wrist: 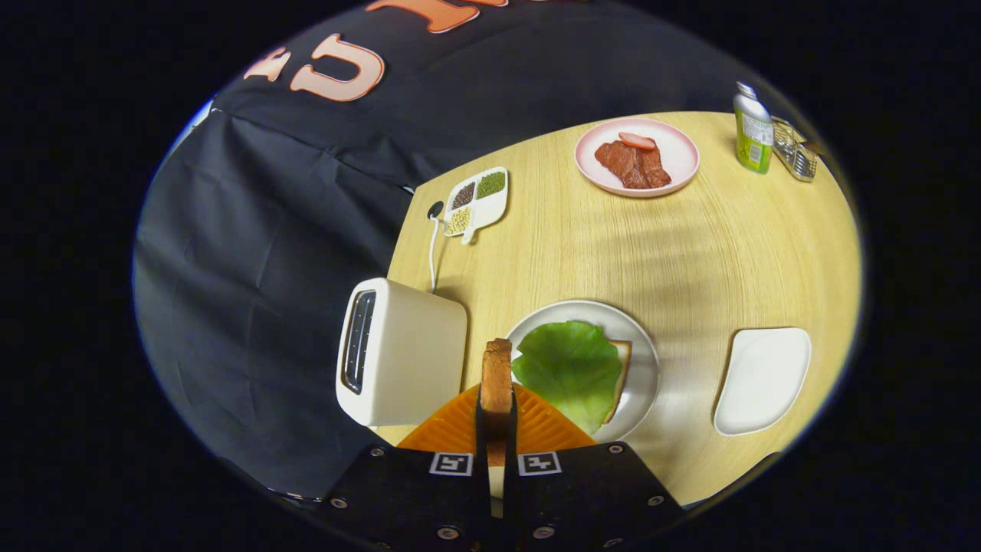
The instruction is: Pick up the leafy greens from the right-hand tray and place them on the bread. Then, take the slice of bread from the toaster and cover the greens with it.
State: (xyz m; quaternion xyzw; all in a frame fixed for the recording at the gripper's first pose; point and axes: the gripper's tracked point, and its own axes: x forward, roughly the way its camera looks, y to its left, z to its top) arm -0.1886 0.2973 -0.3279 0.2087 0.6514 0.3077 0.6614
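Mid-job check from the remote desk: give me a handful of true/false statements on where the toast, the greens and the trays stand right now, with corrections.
1. The gripper is shut on a bread slice held edge-on between its fingers. True.
2. The leafy greens still lie on the white tray. False: they lie on the bread on the round plate; nothing lies on that tray.
3. The toaster stands beside the round plate. True.
4. The pink plate holds the greens. False: it holds meat slices.
5. The greens are already covered. False: their top is bare.
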